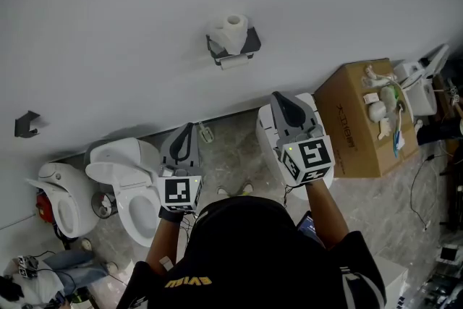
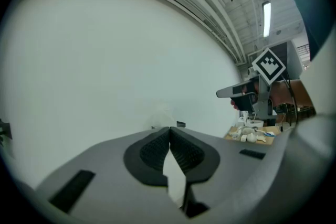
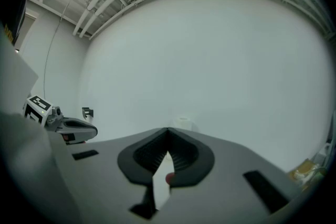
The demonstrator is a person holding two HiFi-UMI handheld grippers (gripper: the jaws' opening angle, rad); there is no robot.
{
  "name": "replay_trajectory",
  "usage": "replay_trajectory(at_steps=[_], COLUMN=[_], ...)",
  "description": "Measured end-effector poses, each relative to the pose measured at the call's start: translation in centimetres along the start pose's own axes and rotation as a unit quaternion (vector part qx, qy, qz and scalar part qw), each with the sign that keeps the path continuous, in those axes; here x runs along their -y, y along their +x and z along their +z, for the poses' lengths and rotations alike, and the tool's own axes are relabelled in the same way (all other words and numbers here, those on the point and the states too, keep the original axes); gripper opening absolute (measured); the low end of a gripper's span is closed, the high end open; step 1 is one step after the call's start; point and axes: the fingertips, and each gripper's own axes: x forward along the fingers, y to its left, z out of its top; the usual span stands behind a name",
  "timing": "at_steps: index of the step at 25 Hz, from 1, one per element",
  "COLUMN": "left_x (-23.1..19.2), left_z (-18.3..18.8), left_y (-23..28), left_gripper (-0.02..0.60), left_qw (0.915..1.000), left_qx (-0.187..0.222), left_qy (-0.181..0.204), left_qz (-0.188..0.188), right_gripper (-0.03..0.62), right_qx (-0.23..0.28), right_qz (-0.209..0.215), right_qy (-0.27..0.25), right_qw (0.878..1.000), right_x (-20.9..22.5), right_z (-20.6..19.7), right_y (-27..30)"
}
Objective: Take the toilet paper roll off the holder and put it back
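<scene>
A white toilet paper roll sits upright on a dark wall holder high on the white wall. In the right gripper view the roll shows faintly just beyond the jaw tips. My left gripper is held low and left of the holder, jaws shut with nothing between them. My right gripper is held below and right of the holder, also shut and empty. Both point toward the wall, well short of the roll. The left gripper view shows the holder faintly past the left gripper's closed tips.
A second small dark bracket is on the wall at left. Below stand white toilets and a urinal-like bowl. A cardboard box with small white items on top stands at the right. Cables lie on the stone floor.
</scene>
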Motion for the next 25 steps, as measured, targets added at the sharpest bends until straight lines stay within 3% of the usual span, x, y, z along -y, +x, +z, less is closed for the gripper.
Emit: replay_trajectory(at_steps=[9,18,21,25], left_x=[-1.8,-4.2,-6.7,-11.5], left_z=[-2.8,-5.0,-8.0,-15.0], left_y=[-2.7,-5.2,-6.3,-9.4], left_gripper=[0.012,0.012,0.012,0.012], left_qw=[0.9996,0.9990,0.9984,0.9936], left_qx=[-0.021,-0.008,-0.023,-0.080], left_qy=[-0.019,-0.043,-0.047,-0.037], left_qz=[0.004,-0.004,0.023,0.070], right_gripper=[-0.008,-0.008,-0.008,-0.008], right_qx=[-0.008,-0.018,-0.022,-0.031], right_qz=[-0.007,-0.020,-0.017,-0.005], right_qy=[-0.007,-0.018,-0.021,-0.031], right_qw=[1.000,0.999,0.999,0.999], right_x=[-2.2,-5.4,-6.3,-8.3], right_z=[0.0,0.5,0.6,0.5], right_y=[-0.5,-1.0,-0.7,0.3])
